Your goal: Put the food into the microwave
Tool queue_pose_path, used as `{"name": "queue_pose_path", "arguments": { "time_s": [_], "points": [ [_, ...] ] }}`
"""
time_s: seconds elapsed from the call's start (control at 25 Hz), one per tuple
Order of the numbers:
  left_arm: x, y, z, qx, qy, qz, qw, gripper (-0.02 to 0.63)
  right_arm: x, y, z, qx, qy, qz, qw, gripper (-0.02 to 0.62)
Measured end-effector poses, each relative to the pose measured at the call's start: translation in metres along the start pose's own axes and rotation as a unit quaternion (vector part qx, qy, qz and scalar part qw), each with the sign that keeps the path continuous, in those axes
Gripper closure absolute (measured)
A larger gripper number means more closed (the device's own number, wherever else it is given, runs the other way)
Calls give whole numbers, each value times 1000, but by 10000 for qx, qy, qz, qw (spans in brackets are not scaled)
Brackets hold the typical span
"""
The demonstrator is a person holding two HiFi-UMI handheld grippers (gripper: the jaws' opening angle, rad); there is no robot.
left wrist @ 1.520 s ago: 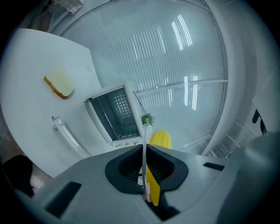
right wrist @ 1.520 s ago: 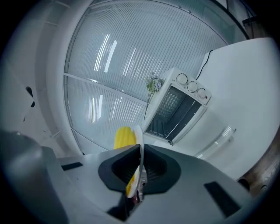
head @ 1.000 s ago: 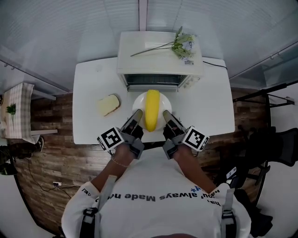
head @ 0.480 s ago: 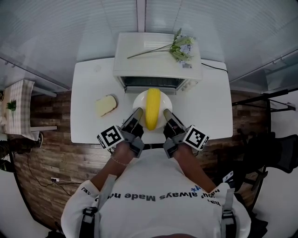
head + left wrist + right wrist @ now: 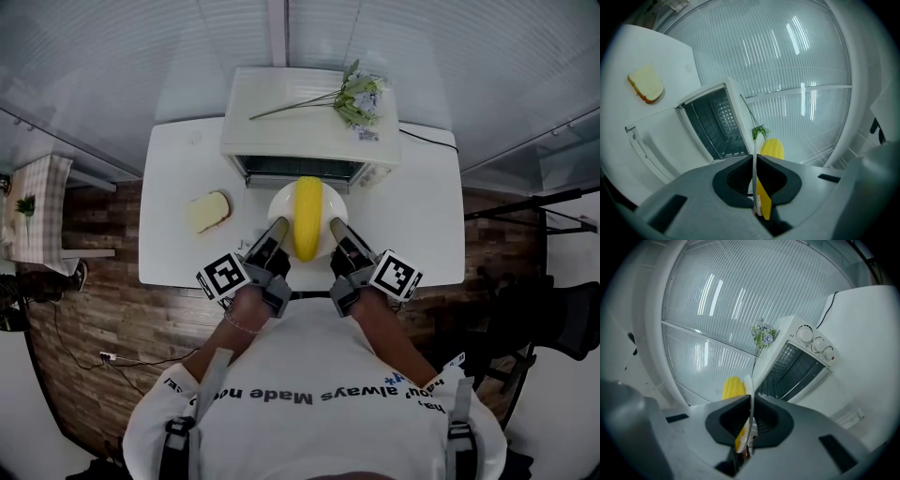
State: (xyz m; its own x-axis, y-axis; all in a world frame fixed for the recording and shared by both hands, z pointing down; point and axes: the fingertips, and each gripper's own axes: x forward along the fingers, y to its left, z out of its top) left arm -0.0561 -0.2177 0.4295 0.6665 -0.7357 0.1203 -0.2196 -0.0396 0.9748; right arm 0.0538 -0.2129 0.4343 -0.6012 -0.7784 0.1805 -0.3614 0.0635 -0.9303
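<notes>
Left gripper [image 5: 278, 226]: jaws closed on the left rim of the white plate [image 5: 279, 203]; the rim shows edge-on between the pads in the left gripper view.
Right gripper [image 5: 335, 226]: jaws closed on the plate's right rim, likewise edge-on in the right gripper view.
Plate: held between both grippers, just in front of the microwave's mouth and outside it.
Corn cob [image 5: 307, 217]: yellow, lying lengthwise on the plate, far end toward the opening.
Microwave [image 5: 300, 105]: white, door [image 5: 661, 136] folded down, interior rack visible.
Flower sprig [image 5: 360, 97]: on the microwave's top.
Bread slice [image 5: 208, 211]: on the white table [image 5: 417, 220], left of the plate and apart from it.
</notes>
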Motion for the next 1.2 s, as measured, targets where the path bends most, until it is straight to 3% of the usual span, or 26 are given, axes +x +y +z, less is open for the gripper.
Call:
{"name": "queue_pose_path", "arguments": {
  "time_s": [0.16,0.56,1.2],
  "points": [
    [3,-2,-2,-44,27,-106,9999,581,0,-2,-1,-4,21,-11,10000,572],
    [2,32,-8,17,194,370,9991,581,2,-24,-4,49,43,-231,9997,573],
    [40,103,-1,-113,396,681,9968,581,38,-96,-3,209,150,-625,9977,572]
  ]
}}
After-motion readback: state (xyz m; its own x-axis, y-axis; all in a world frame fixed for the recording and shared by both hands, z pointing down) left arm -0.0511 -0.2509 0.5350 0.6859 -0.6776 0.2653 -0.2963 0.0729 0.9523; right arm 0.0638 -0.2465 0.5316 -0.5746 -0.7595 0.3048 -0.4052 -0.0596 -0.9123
